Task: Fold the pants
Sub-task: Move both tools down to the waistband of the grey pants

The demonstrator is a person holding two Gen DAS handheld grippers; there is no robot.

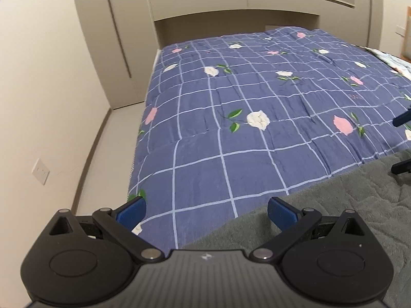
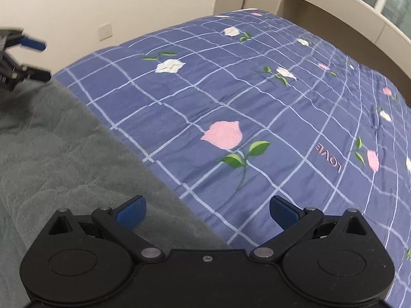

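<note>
Left wrist view shows your left claw (image 1: 206, 211) spread wide with nothing between its blue pads (image 1: 132, 211), hanging just above the far left corner of the pants (image 1: 334, 218). Your right claw (image 2: 207, 211) is spread the same way and holds nothing, its left pad over the grey cloth and its right pad over the quilt (image 2: 231, 102). Each view catches the other claw at its margin, also with its fingers apart.

The pants are a thick, fleecy grey piece lying flat on the near part of the bed, their far edge running straight across the quilt between your two claws. How much of them lies nearer to you cannot be seen, so you cannot tell how many folds are already made.

My reading is that you are between grips: either lining up on the far edge for the next fold or just clear of one. If a fold is next, bring both claws down onto that far edge near its two corners, pinch only the grey cloth and not the quilt beneath, then carry both corners evenly so the edge stays straight.

Beyond the pants the blue checked quilt with pink and white flowers covers the bed. A narrow strip of floor (image 1: 108, 154) runs along the bed's left side beside a cream wall (image 1: 38, 77), and a shelf unit (image 1: 244, 7) stands behind the bed's far edge.
</note>
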